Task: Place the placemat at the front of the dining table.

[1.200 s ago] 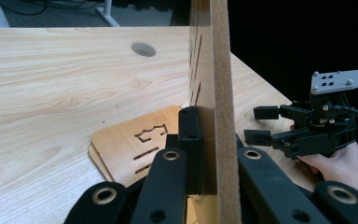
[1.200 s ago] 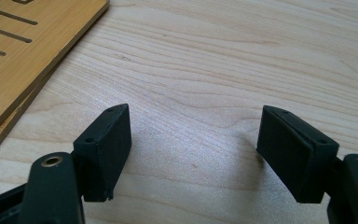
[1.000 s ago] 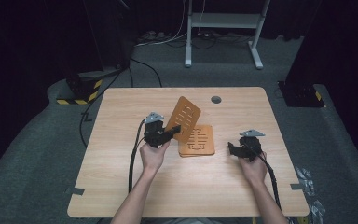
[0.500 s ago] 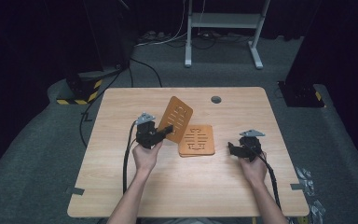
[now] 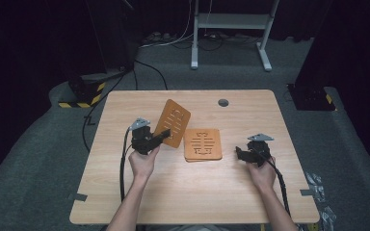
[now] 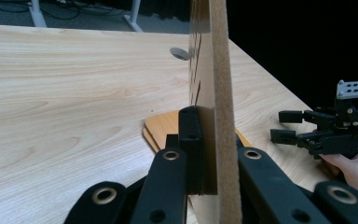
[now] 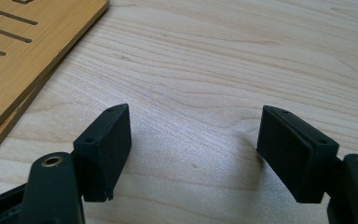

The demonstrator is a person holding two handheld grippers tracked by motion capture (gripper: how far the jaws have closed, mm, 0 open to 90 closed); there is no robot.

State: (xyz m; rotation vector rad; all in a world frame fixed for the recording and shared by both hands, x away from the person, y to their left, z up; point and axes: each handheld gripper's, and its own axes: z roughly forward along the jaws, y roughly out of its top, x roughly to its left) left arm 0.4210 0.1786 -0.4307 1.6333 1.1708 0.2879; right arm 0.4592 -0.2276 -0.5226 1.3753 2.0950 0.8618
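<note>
The left gripper has carried a thin orange-brown slotted board away from the stack over the last second: it earlier hung partly above the stack's ten o'clock corner, and now it stands clear of it, off toward nine o'clock, with bare surface beneath. The left gripper's jaws are pinching the board's lower edge, which the left gripper view shows edge-on, the board rising nearly upright between them. In the high view the board tilts back toward twelve o'clock.

The stack lies flat near the middle of the surface, and at least two boards show at its edge in the right gripper view. The right gripper rests at three o'clock of the stack, near but apart from it, its jaws spread wide over bare wood.

Judging by this, one board is being separated and moved aside, probably to be set down at the left; the rest remain to be dealt with.
</note>
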